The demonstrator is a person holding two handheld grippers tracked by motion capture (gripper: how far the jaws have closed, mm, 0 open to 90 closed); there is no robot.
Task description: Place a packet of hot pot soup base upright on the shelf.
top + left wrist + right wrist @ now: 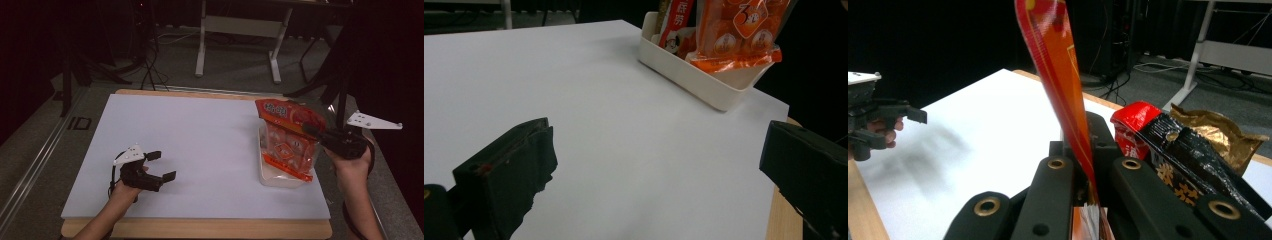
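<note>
right claw grips orange snack bag over bin | left claw wide

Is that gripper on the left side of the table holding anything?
No. In the high view the left gripper sits with its jaws spread apart over the bare white table top, nothing between them.

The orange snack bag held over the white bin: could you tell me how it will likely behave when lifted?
The orange snack bag is probably light and floppy: the right tool pinches only its thin top seal, and it hangs. Its glossy film may slip. It could catch on the white bin.
</note>
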